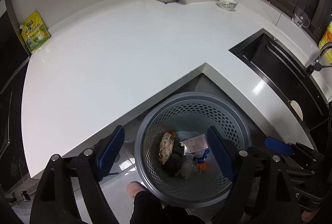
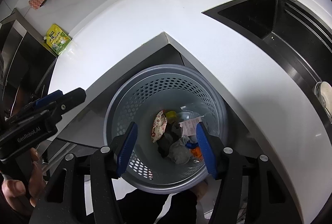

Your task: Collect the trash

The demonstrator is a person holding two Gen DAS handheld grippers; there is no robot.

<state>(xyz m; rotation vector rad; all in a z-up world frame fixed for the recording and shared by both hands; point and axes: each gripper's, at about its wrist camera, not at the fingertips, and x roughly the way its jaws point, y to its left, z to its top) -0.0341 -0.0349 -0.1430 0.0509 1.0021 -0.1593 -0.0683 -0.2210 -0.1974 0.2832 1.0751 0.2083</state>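
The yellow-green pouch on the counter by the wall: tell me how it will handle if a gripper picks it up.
The yellow-green pouch looks like soft film, so it would probably flex or sag when pinched. It stands leaning near the counter edge, so a nudge may topple it. Its glossy surface could be slippery; how full it is cannot be told.

Hidden, cropped and unreadable parts

The yellow bottle (image 1: pixel 327 41) at the right edge of the left wrist view is cut off by the frame. The right tool (image 2: pixel 166 149) covers part of the bin's (image 2: pixel 128 97) trash heap (image 2: pixel 176 137). Print on the receipt (image 2: pixel 188 126) and the green pouch (image 1: pixel 35 33) is too small to read. In the right wrist view, the plate (image 2: pixel 324 97) at right is half hidden in the sink (image 2: pixel 290 23).
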